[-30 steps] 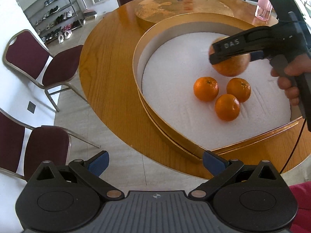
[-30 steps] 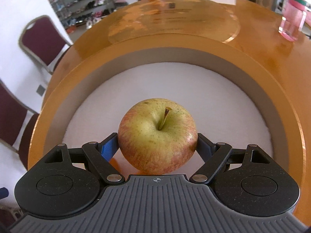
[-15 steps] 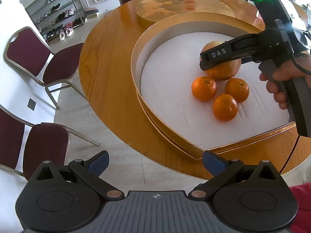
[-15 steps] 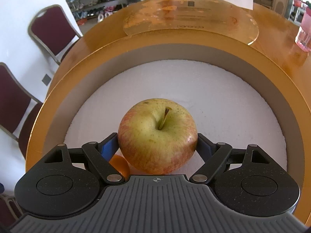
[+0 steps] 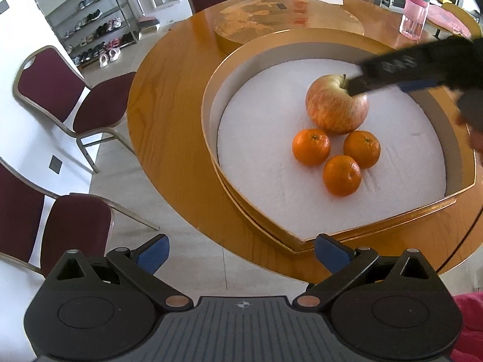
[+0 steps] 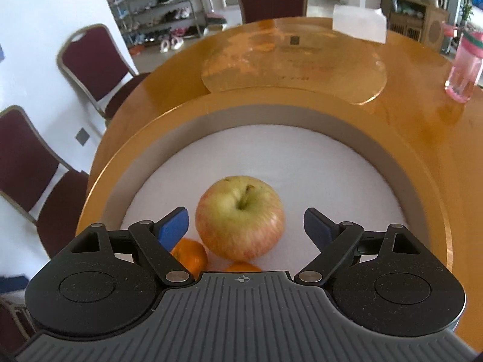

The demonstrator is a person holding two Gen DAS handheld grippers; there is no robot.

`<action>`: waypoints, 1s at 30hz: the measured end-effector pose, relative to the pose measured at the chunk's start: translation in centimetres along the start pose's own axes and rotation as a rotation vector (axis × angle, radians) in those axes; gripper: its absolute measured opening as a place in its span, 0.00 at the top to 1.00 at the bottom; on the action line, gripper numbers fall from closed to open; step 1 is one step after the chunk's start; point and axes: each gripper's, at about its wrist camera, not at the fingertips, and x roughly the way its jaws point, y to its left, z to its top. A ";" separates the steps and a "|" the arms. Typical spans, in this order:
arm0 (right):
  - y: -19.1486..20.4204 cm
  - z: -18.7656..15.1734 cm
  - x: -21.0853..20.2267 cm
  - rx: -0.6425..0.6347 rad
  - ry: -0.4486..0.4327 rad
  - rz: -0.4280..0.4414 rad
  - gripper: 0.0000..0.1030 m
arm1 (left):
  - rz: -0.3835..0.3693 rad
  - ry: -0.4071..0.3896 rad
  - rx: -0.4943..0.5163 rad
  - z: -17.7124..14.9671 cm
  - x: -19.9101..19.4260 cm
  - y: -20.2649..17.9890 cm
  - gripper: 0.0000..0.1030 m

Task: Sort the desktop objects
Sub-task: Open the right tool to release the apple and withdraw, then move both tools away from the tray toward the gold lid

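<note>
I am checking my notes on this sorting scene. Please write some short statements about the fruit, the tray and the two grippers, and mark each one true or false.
1. The apple rests on the white lining of the tray. True.
2. The right gripper is shut on the apple. False: its jaws stand open, with a gap on both sides of the fruit.
3. Three oranges lie in the tray near the apple. True.
4. The left gripper holds an orange. False: it is open, holds nothing and is outside the tray.
5. The pink bottle stands inside the tray. False: it stands on the table.
</note>
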 end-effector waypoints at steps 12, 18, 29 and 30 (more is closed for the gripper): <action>-3.4 -8.4 -6.7 0.151 0.045 -0.004 0.14 | 0.010 -0.045 0.066 0.7 -1.9 -3.5 0.00; -3.8 -10.1 -8.7 0.136 0.009 -0.022 0.14 | -0.006 -0.054 0.129 0.3 -2.6 -6.2 0.00; -5.6 -12.6 -11.4 0.122 -0.017 -0.043 0.14 | -0.019 -0.022 0.133 -1.5 -3.2 -9.0 0.00; -5.8 -12.8 -11.6 0.114 -0.018 -0.048 0.14 | -0.020 -0.018 0.134 -1.6 -3.2 -9.2 0.00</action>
